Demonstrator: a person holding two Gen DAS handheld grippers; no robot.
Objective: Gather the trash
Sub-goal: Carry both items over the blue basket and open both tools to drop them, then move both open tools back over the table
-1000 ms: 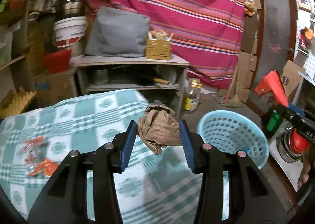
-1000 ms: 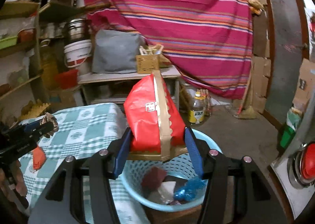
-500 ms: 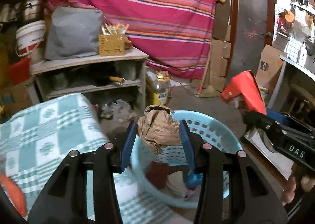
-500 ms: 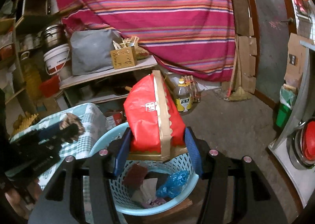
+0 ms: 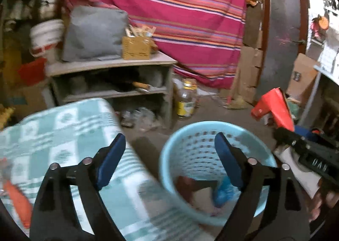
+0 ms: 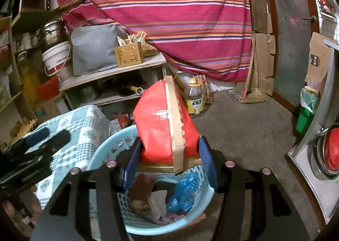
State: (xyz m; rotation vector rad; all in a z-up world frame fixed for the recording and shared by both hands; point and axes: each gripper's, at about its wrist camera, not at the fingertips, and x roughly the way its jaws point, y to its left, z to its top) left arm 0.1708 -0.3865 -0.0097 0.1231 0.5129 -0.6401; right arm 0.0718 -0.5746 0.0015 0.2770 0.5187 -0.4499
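Note:
My left gripper is open and empty, above the gap between the checked table and the light blue basket. The basket also shows in the right wrist view; it holds a crumpled brown paper, a blue wrapper and other scraps. My right gripper is shut on a red and gold box and holds it over the basket. That box also shows in the left wrist view, at the right. An orange wrapper lies on the table at far left.
The table with a green checked cloth stands left of the basket. A grey shelf unit with a cushion and a wicker box is behind. An oil bottle stands on the floor. A striped curtain hangs at the back.
My left gripper has opened and the crumpled brown paper has dropped into the basket. The left gripper has swung back left. The right gripper still holds the red box over the basket.

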